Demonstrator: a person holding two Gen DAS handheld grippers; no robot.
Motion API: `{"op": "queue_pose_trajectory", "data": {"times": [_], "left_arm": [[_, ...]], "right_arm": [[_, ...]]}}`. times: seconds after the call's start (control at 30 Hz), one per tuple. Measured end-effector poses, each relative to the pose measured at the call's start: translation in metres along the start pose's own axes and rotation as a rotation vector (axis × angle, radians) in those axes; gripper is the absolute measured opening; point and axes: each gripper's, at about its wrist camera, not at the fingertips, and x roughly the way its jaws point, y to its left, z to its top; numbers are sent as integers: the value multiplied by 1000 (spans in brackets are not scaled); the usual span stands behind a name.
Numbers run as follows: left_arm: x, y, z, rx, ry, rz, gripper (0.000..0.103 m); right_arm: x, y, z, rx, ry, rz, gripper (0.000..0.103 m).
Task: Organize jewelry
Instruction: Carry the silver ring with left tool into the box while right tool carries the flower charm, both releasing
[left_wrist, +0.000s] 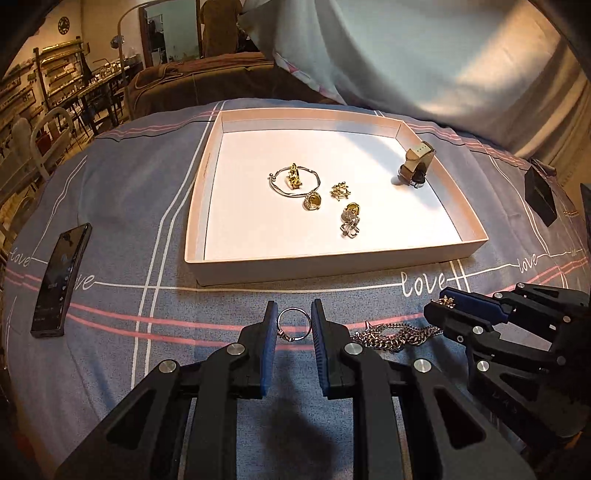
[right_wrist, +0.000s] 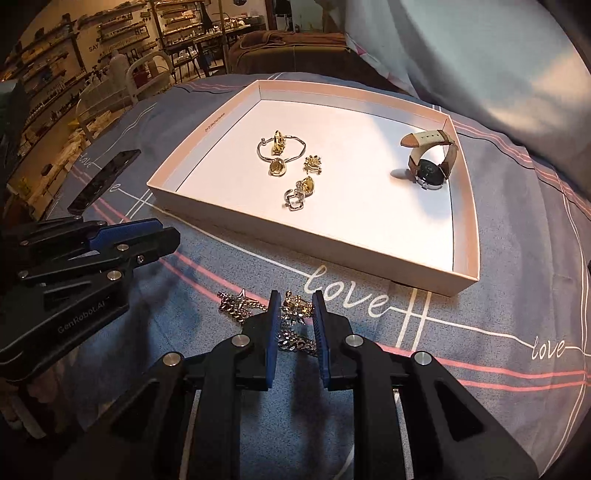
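Observation:
A shallow pink box (left_wrist: 469, 206) (right_wrist: 467, 206) lies on the blue bedspread and holds a silver bangle (left_wrist: 295, 181) (right_wrist: 282, 149), several gold and silver earrings (left_wrist: 349, 218) (right_wrist: 299, 194) and a watch (left_wrist: 415, 162) (right_wrist: 432, 158). My left gripper (left_wrist: 293, 321) is shut on a silver ring (left_wrist: 293, 324), its pads touching both sides, low over the spread. My right gripper (right_wrist: 295, 308) (left_wrist: 448, 306) is shut on a gold earring (right_wrist: 297, 303) (left_wrist: 447, 301) just above a silver chain (right_wrist: 236, 304) (left_wrist: 395, 336) that lies on the spread.
A black phone (left_wrist: 61, 280) (right_wrist: 103, 179) lies on the spread at the left. A black box (left_wrist: 539, 195) sits at the right edge. A pale pillow (left_wrist: 443, 55) is behind the pink box. Shelves and chairs stand far left.

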Motion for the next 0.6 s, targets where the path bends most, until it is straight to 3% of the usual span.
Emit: {"op": "queue_pose_trajectory", "data": {"times": [0.37, 0.6], "left_arm": [[-24, -10, 79, -11, -135, 11, 18], [-18, 1, 125, -61, -156, 32, 18]], "right_arm": [[-30, -11, 84, -4, -145, -38, 18], [-9, -19, 112, 5, -128, -50, 18]]}}
